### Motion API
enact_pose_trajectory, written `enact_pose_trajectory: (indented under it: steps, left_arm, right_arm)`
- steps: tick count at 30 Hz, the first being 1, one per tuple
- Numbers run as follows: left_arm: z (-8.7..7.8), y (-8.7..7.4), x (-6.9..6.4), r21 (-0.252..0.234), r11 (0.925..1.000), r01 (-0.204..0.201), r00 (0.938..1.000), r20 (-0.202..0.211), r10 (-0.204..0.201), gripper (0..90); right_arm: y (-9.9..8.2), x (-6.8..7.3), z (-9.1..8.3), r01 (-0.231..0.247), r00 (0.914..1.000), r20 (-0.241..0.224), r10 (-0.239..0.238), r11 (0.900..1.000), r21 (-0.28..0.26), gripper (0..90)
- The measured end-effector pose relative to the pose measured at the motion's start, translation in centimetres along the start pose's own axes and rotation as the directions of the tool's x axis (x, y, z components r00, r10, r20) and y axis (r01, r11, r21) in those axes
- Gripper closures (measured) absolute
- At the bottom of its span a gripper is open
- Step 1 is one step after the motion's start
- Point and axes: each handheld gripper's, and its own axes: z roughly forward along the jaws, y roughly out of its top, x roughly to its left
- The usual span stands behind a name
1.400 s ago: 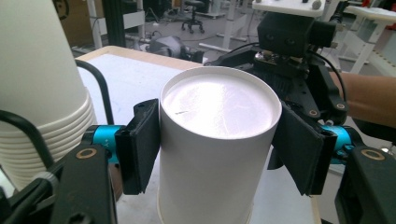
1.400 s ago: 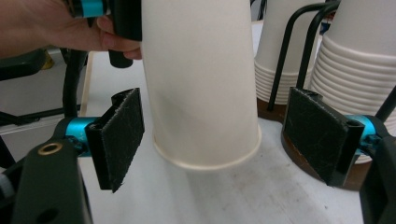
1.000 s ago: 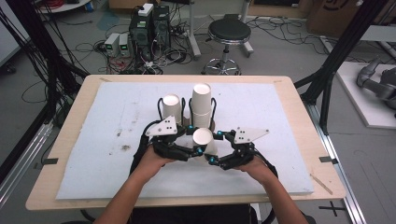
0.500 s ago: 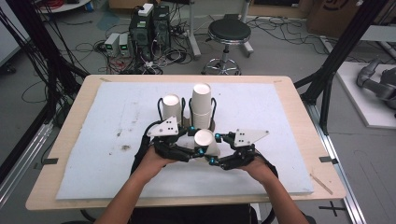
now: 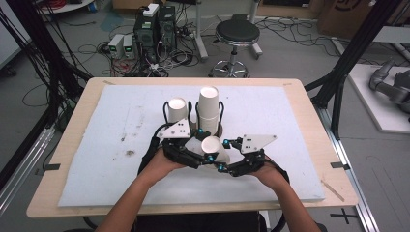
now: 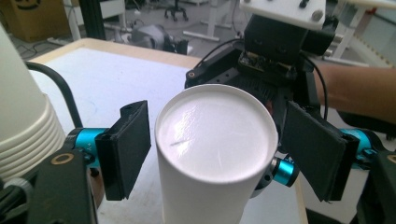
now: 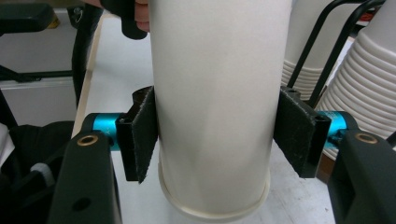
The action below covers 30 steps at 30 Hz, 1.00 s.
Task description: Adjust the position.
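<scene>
Cup (image 6: 215, 154) between both tools is plain white, bearing no writing.

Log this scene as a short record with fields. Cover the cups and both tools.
surface: white mat on a wooden table
held item: single paper cup, closed base up
right tool: pads pressed on the cup's sides
left tool: jaws have just been opening; the cup sits between them and the pads are clear of it
behind the cup: tall cup stack and shorter cup stack in a black wire rack
hands: both at the table's near edge
</scene>
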Motion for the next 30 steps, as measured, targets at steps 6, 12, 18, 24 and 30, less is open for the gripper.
enact_pose_trajectory:
  steps: [6, 12, 18, 24, 30]
  left_arm:
    - [0.0, -0.1, -0.1, 0.012, 0.9998, -0.017, 0.9997, 0.018, 0.017, 35.3]
    - [-0.7, 0.0, 0.1, -0.086, 0.9958, 0.029, 0.9992, 0.03, -0.027, 35.4]
    - [-1.2, -0.3, 0.5, -0.102, 0.9924, 0.069, 0.9974, 0.029, -0.066, 35.5]
    - [-1.0, -0.9, 0.4, -0.052, 0.9964, 0.067, 0.9977, -0.011, -0.067, 25.6]
    - [-1.0, -0.8, 0.6, -0.043, 0.9969, 0.066, 0.9978, -0.003, -0.066, 23.1]
  right_arm:
    - [0.0, 0.0, -0.2, -0.04, 0.9989, -0.023, 0.039, 0.9989, -0.023, 29.5]
    - [-0.1, 0.0, 0.0, -0.1, 0.995, -0.004, 0.1, 0.9927, -0.067, 17.2]
    - [-0.1, 0.1, 0.1, -0.047, 0.9989, 0.001, 0.047, 0.9976, -0.051, 29.9]
    - [-0.1, -0.1, -0.2, 0.022, 0.9997, 0.013, -0.022, 0.9993, 0.03, 35.7]
    - [-0.1, -0.2, -0.5, 0.036, 0.9993, -0.002, -0.036, 0.9982, 0.048, 36.0]
